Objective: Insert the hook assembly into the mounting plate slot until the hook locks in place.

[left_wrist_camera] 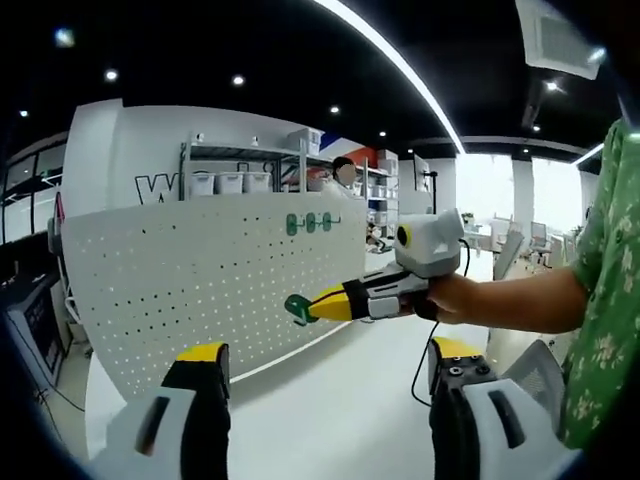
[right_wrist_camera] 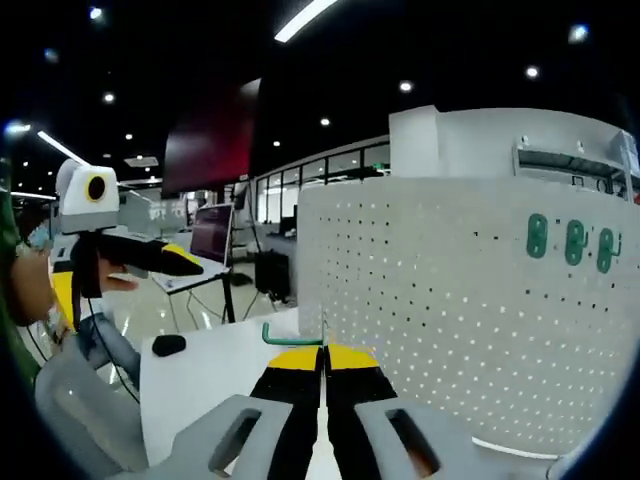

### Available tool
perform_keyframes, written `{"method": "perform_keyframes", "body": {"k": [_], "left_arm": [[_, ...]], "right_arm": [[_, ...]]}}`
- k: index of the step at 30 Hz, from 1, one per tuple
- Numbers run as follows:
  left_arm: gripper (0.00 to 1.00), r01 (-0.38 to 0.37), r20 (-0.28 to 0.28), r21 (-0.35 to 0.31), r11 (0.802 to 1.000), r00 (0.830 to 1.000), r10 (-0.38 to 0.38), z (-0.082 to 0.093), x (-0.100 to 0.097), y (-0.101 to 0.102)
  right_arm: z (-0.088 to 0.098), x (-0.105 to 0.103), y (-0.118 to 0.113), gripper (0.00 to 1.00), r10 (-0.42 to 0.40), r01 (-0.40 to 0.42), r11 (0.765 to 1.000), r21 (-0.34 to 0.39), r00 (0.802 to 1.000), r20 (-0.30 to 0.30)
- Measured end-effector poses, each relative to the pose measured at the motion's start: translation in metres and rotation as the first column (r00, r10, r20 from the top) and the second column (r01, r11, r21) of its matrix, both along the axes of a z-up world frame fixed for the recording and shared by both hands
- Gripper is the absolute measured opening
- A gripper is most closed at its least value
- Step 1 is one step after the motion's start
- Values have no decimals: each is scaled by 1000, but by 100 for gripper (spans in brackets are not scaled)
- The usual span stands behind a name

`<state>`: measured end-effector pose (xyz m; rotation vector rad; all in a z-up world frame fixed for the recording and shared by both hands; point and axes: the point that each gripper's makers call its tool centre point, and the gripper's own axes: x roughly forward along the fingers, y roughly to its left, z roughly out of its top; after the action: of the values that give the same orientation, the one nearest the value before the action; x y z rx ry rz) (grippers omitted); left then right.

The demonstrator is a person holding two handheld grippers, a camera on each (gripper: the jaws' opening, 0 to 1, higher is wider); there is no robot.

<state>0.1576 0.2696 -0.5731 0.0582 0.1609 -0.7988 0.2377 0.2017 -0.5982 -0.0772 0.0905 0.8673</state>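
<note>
A white perforated mounting plate (left_wrist_camera: 200,270) (right_wrist_camera: 450,300) stands upright on the white table (left_wrist_camera: 330,420). Three green hooks (left_wrist_camera: 310,222) (right_wrist_camera: 570,240) hang in a row near its top edge. My right gripper (left_wrist_camera: 315,305) (right_wrist_camera: 323,352) is shut on a green hook assembly (left_wrist_camera: 298,308) (right_wrist_camera: 290,338) and holds it just in front of the plate's lower part, apart from the surface. My left gripper (left_wrist_camera: 330,350) is open with nothing between its jaws, back from the plate. In the right gripper view the left gripper (right_wrist_camera: 180,258) hangs at the left, over the table's side.
A black mouse (right_wrist_camera: 168,345) lies on the table (right_wrist_camera: 210,370) to the plate's left. Shelves with white bins (left_wrist_camera: 230,180) stand behind the plate. A desk with a monitor (right_wrist_camera: 212,235) is in the background. The person's green sleeve (left_wrist_camera: 600,300) is at the right.
</note>
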Motion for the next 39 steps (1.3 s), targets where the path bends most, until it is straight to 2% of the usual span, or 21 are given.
{"method": "perform_keyframes", "body": {"k": [3, 9, 17, 23, 29, 30, 33, 39], "left_arm": [[82, 1, 19, -19, 1000, 1000, 0, 11, 3, 0], [77, 28, 53, -91, 995, 998, -23, 37, 6, -4], [74, 55, 89, -114, 992, 995, -45, 55, 6, -8], [71, 84, 111, -116, 990, 991, -71, 64, 2, -6], [63, 151, 130, -94, 984, 982, -138, 68, -3, -10], [61, 169, 132, -99, 981, 979, -156, 70, -5, -11], [57, 222, 141, -152, 963, 969, -201, 80, -12, -16], [54, 281, 156, -228, 932, 956, -250, 99, -20, -20]], "right_arm": [[19, -6, -2, 0, -11, 9, 999, 50, 1000, 23], [45, -18, -1, 0, -7, 0, 993, 114, 998, 55], [66, -31, 2, 0, 32, -45, 984, 173, 997, 74], [78, -40, 3, 0, 92, -103, 965, 240, 994, 58], [95, -62, 8, 0, 238, -245, 921, 303, 969, 60], [100, -69, 9, 0, 277, -278, 903, 326, 960, 52], [110, -82, 10, 0, 344, -341, 868, 362, 937, 59], [120, -96, 7, 0, 410, -400, 823, 403, 910, 65]]}}
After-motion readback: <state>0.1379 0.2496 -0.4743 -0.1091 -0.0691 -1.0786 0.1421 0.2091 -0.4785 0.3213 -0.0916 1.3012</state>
